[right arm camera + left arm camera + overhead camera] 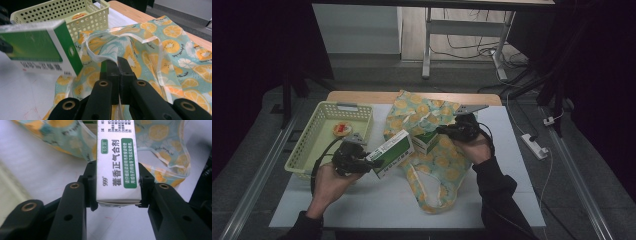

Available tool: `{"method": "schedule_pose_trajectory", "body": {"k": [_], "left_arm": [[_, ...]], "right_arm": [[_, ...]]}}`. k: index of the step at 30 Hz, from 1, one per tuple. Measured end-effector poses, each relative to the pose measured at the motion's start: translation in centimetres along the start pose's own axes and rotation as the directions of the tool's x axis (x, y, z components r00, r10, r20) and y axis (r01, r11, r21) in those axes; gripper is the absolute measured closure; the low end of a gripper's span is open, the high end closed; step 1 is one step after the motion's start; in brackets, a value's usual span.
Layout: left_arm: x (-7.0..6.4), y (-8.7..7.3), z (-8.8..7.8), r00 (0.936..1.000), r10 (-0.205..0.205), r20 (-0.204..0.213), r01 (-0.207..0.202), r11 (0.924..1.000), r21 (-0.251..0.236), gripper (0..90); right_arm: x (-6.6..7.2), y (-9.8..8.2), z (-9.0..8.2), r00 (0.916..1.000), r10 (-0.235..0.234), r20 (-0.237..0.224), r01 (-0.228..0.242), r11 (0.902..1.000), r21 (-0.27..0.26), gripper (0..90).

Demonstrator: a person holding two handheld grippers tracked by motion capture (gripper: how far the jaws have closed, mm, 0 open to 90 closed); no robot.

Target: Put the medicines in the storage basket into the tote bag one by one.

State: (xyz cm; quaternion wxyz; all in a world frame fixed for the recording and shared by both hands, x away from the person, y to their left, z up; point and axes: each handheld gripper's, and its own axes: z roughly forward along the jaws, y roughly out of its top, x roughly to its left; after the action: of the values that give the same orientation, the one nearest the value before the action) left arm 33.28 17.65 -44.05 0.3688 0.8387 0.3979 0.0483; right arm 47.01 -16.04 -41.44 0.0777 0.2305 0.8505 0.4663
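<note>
Item: green-and-white box (391, 151), printed like a medicine carton. Held clear of the table (377, 200) near its middle, just left of the bag, tilted with its far end toward the bag's mouth. A second, similar box (426, 141) sits at the bag's opening, beside the first.

Item: left gripper (117, 203). Fingers (91, 185) clamped on the short end of the box, one pad on each narrow side; the box runs straight out from them.

Item: right gripper (117, 63). Fingers (110, 72) pressed together, pinching the bag's white rim tape so the mouth is lifted toward the box.

Item: cloth bag (432, 165) with orange-slice print, lying slack from the far edge to the near edge, right of centre.

Item: pale yellow basket (312, 145) by the left edge, holding a small round orange-and-white thing (342, 129); what it is cannot be told.

Step in hand, as judged: putting the box into the bag.

Handling notes, as judged: keep the rim raised and taut so the opening stays wide; lead with the box's free end, low and level, aiming beside the box already there; let go only once most of the box is past the rim, or it may catch on the tape and tip out.
</note>
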Motion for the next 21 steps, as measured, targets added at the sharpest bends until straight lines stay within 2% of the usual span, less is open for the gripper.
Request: {"method": "schedule_pose_trajectory", "body": {"k": [8,14,21], "left_arm": [[-0.5,0.8,2.6,1.0,0.005,0.001,-0.005,0.9977,0.067,61.8],[-0.1,1.6,4.0,0.9996,-0.027,-0.003,0.027,0.9965,0.08,61.8],[-0.5,3.2,5.1,0.9988,-0.028,-0.04,0.031,0.9951,0.094,61.7]], "right_arm": [[0.3,0.0,0.3,1.0,-0.008,-0.001,0.008,1.0,0.003,89.3],[0.6,0.2,0.3,0.9998,-0.018,-0.007,0.018,0.9998,-0.002,89.3],[0.9,0.3,0.3,0.9996,-0.026,-0.012,0.025,0.9997,-0.001,89.3]]}}
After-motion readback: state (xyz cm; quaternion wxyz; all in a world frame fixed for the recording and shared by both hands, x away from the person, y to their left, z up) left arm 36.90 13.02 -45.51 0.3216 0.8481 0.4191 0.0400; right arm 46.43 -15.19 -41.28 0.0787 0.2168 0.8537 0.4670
